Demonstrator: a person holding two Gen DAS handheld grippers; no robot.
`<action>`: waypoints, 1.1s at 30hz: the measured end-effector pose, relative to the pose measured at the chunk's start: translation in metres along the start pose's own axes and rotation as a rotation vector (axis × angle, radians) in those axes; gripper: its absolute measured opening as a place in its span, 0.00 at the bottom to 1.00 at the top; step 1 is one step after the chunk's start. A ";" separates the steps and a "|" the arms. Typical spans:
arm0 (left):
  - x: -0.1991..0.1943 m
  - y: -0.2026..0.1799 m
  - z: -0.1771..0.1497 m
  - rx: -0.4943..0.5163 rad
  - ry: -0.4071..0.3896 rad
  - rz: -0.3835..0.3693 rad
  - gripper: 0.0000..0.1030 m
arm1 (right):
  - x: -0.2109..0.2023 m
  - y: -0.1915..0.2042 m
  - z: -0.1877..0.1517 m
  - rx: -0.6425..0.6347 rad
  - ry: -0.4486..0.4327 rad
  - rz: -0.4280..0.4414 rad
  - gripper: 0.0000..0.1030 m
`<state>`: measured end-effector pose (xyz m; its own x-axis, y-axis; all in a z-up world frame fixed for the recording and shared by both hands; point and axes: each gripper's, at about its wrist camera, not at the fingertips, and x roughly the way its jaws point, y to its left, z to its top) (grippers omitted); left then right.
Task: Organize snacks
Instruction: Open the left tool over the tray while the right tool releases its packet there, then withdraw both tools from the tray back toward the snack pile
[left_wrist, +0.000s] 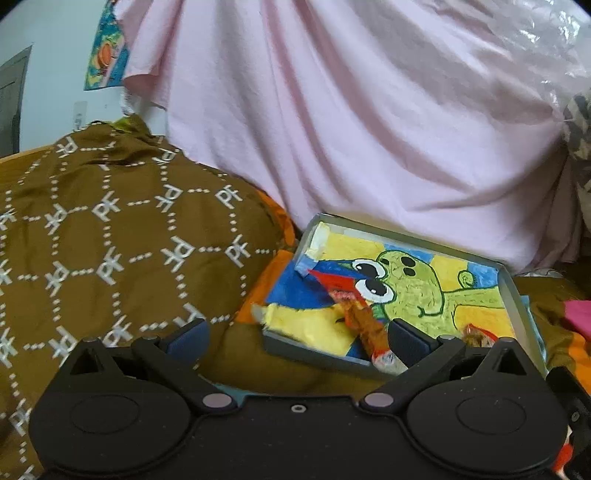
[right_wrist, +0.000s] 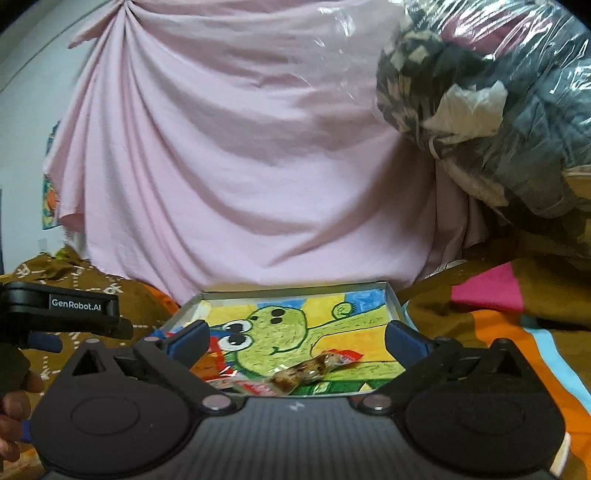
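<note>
Left wrist view: the left gripper (left_wrist: 295, 338) stands wide apart and empty; at lower right of the frame a wrapped snack (left_wrist: 364, 325) lies inside the tray (left_wrist: 517, 295).

Right wrist view: the right gripper (right_wrist: 295, 338) is spread and empty too; another snack (right_wrist: 314, 369) rests in the tray at lower centre. Both look delivered; no loose snacks show.

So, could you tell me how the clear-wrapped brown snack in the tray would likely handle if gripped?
The clear-wrapped snack looks small, so probably light. Its glossy film may be slippery and crinkle under the pads. It lies flat on the tray, so rolling seems unlikely.
</note>
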<state>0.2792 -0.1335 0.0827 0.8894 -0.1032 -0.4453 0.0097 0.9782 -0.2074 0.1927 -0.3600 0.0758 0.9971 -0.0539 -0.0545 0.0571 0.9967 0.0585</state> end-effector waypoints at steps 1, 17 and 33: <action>-0.007 0.003 -0.003 0.002 -0.002 0.000 0.99 | -0.007 0.001 -0.001 0.013 -0.004 0.001 1.00; -0.095 0.066 -0.036 0.102 -0.009 0.012 0.99 | -0.090 0.050 -0.016 -0.015 0.014 0.077 1.00; -0.136 0.137 -0.091 0.125 0.075 0.041 0.99 | -0.135 0.107 -0.057 -0.116 0.163 0.129 1.00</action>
<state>0.1178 -0.0019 0.0357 0.8538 -0.0714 -0.5157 0.0350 0.9962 -0.0799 0.0616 -0.2428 0.0324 0.9738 0.0752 -0.2147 -0.0855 0.9956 -0.0390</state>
